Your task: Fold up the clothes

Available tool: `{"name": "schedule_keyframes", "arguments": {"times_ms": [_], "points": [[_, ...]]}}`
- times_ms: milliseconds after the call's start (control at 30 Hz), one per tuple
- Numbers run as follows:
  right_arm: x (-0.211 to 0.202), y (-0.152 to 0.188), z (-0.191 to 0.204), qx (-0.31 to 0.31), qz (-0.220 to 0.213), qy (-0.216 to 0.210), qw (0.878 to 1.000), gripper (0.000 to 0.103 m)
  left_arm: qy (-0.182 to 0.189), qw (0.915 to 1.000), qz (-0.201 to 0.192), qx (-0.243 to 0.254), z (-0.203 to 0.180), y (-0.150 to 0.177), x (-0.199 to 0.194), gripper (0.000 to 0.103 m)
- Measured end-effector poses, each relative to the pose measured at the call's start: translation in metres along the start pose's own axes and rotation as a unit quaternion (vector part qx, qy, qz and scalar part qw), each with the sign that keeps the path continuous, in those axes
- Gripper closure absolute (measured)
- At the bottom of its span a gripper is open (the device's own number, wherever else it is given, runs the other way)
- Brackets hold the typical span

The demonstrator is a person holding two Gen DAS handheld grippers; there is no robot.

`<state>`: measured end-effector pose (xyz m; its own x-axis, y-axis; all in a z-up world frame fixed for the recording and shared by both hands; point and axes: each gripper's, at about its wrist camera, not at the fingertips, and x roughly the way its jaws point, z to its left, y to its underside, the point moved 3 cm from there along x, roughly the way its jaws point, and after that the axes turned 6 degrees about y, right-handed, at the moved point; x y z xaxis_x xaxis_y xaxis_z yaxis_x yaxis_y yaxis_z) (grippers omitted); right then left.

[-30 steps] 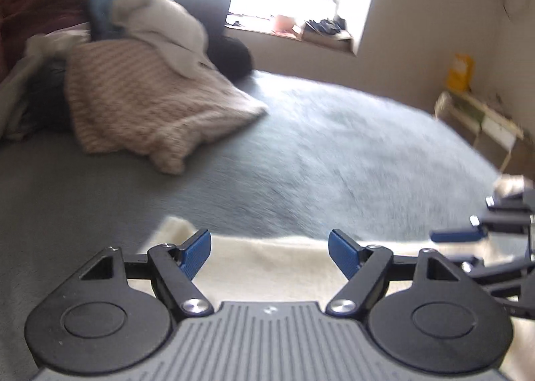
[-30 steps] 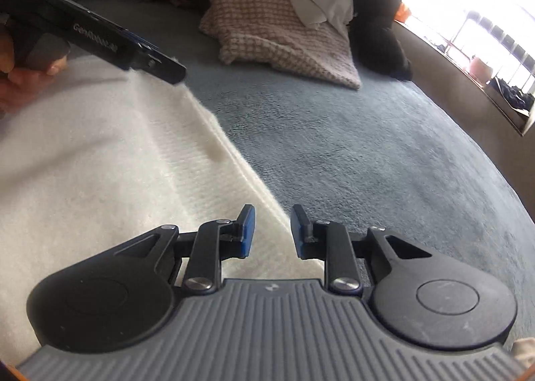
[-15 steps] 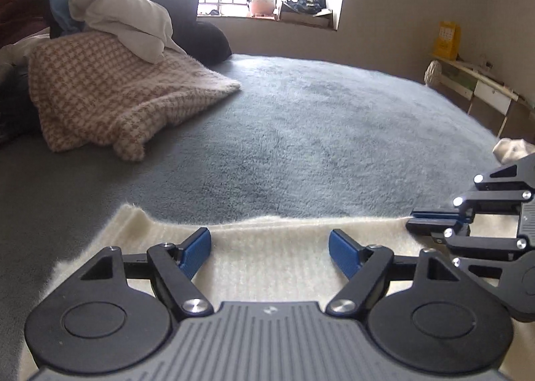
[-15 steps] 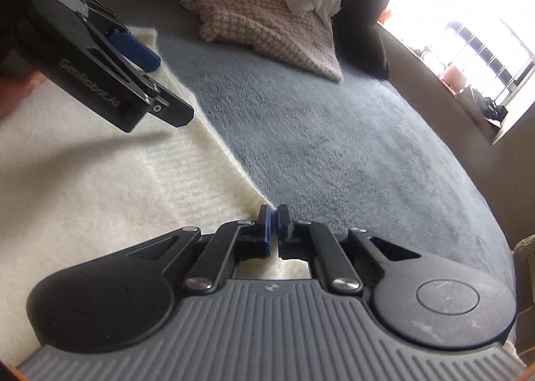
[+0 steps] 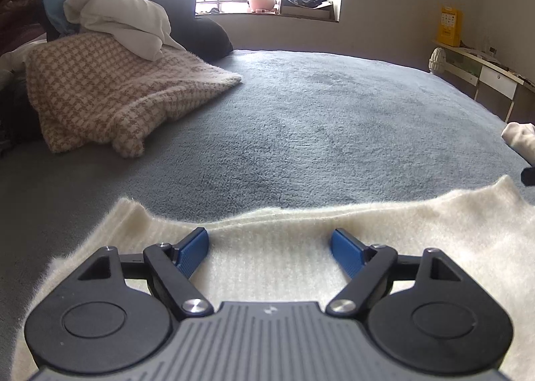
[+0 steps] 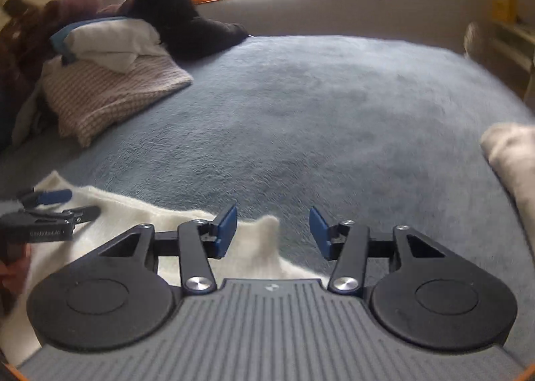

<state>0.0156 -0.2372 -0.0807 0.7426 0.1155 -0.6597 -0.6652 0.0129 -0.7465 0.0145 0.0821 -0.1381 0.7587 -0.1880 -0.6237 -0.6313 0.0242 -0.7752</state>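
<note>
A cream knit garment (image 5: 274,267) lies spread on the grey-blue bed cover (image 5: 317,120), its far edge just past my left fingers. My left gripper (image 5: 270,247) hovers low over it, open wide, with nothing pinched. In the right wrist view a raised corner of the cream garment (image 6: 267,230) sticks up between the jaws of my right gripper (image 6: 272,230). Those jaws are opening and the pads stand clear of the cloth. The left gripper (image 6: 50,214) shows at the left there, held by a hand (image 6: 13,270). Only a dark tip of the right gripper (image 5: 529,175) shows in the left wrist view.
A heap of clothes sits at the back left: a houndstooth knit (image 5: 110,93), a white garment (image 5: 120,16) on it and a dark one (image 5: 187,6) behind. Another pale cloth (image 6: 511,153) lies at the bed's right edge. A low shelf (image 5: 485,70) stands by the right wall.
My right gripper was shut at the garment's edge half a second ago; it has now opened, rolled level and swung right, almost leaving the left wrist view. The left gripper has barely moved.
</note>
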Motion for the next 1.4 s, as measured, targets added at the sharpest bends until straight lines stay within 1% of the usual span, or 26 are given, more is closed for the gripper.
{"name": "schedule_keyframes", "arguments": {"times_ms": [33,67,100,133,233,333,433,467,533,600,667,700,733,800,833,867,900,933,967,1000,1033,1100,1167,1233,1300,1400], "points": [[0.005,0.005,-0.007,0.022,0.014,-0.006,1.0,0.054,0.002,1.0,-0.001,-0.003,0.001,0.0,0.0,0.021],[0.01,0.009,-0.009,0.039,0.021,-0.023,0.999,0.058,0.005,1.0,-0.001,-0.005,0.002,0.0,0.0,0.021],[0.015,0.012,-0.009,0.052,0.024,-0.04,0.998,0.068,0.007,0.9999,-0.002,-0.008,0.002,0.0,-0.001,0.021],[0.018,0.014,-0.008,0.061,0.025,-0.043,0.997,0.101,0.009,0.9999,-0.003,-0.011,0.003,0.0,-0.001,0.021],[0.023,0.021,-0.012,0.083,0.01,-0.016,0.996,0.101,0.029,0.9989,-0.012,-0.035,0.012,0.001,-0.003,0.021],[0.038,0.032,-0.029,0.12,0.023,0.011,0.992,0.102,0.052,0.9962,-0.023,-0.066,0.022,0.001,-0.005,0.021],[0.036,0.037,-0.049,0.187,0.024,0.0,0.982,0.099,0.062,0.9931,-0.033,-0.094,0.029,-0.001,-0.013,0.021],[0.026,0.036,-0.052,0.2,0.007,-0.01,0.98,0.099,0.063,0.9921,-0.042,-0.1,0.031,-0.002,-0.018,0.021],[0.005,0.028,-0.045,0.178,-0.025,-0.02,0.984,0.099,0.06,0.9915,-0.05,-0.104,0.035,-0.004,-0.025,0.021],[-0.006,0.019,-0.023,0.134,-0.032,-0.053,0.989,0.099,0.053,0.9903,-0.062,-0.112,0.042,-0.007,-0.03,0.021],[-0.004,0.013,0.003,0.097,-0.022,-0.094,0.991,0.099,0.032,0.9873,-0.074,-0.136,0.057,-0.008,-0.032,0.021],[0.001,0.011,0.014,0.08,-0.012,-0.104,0.991,0.099,0.034,0.9842,-0.075,-0.157,0.066,-0.007,-0.031,0.022],[0.008,0.011,0.024,0.062,-0.001,-0.106,0.992,0.099,0.035,0.9807,-0.075,-0.177,0.075,-0.005,-0.031,0.024],[0.032,0.018,0.028,0.044,0.029,-0.077,0.996,0.099,0.038,0.9724,-0.076,-0.217,0.093,-0.002,-0.031,0.03],[0.043,0.024,0.019,0.065,0.043,-0.065,0.995,0.103,0.038,0.9679,-0.076,-0.237,0.102,-0.001,-0.031,0.031],[0.051,0.03,0.005,0.112,0.052,-0.076,0.989,0.103,0.026,0.9655,-0.077,-0.247,0.108,-0.001,-0.033,0.03],[0.054,0.034,-0.01,0.171,0.053,-0.099,0.979,0.103,0.005,0.9623,-0.075,-0.261,0.115,-0.001,-0.035,0.024],[0.054,0.036,-0.021,0.214,0.053,-0.107,0.969,0.103,-0.004,0.9573,-0.069,-0.28,0.124,0.0,-0.036,0.024],[0.051,0.036,-0.029,0.238,0.048,-0.099,0.965,0.103,-0.012,0.9518,-0.064,-0.3,0.133,0.001,-0.037,0.025],[0.047,0.035,-0.035,0.246,0.043,-0.082,0.965,0.103,-0.013,0.9453,-0.063,-0.32,0.144,0.002,-0.042,0.026],[0.042,0.033,-0.039,0.25,0.04,-0.066,0.965,0.103,-0.02,0.9458,-0.068,-0.317,0.148,0.0,-0.052,0.026],[0.03,0.028,-0.049,0.263,0.038,-0.046,0.963,0.098,-0.034,0.947,-0.076,-0.31,0.156,-0.004,-0.071,0.026],[0.008,0.023,-0.055,0.27,0.02,-0.054,0.961,0.098,-0.043,0.9582,-0.076,-0.273,0.151,-0.011,-0.096,0.025],[-0.02,0.022,-0.054,0.275,0.008,-0.08,0.958,0.098,-0.049,0.9701,-0.062,-0.229,0.143,-0.016,-0.122,0.025],[-0.037,0.032,-0.038,0.269,0.036,-0.119,0.955,0.098,-0.037,0.9792,-0.026,-0.198,0.131,-0.013,-0.146,0.025],[-0.044,0.061,-0.014,0.273,0.104,-0.173,0.941,0.098,-0.002,0.983,0.021,-0.183,0.114,0.007,-0.165,0.025]]}}
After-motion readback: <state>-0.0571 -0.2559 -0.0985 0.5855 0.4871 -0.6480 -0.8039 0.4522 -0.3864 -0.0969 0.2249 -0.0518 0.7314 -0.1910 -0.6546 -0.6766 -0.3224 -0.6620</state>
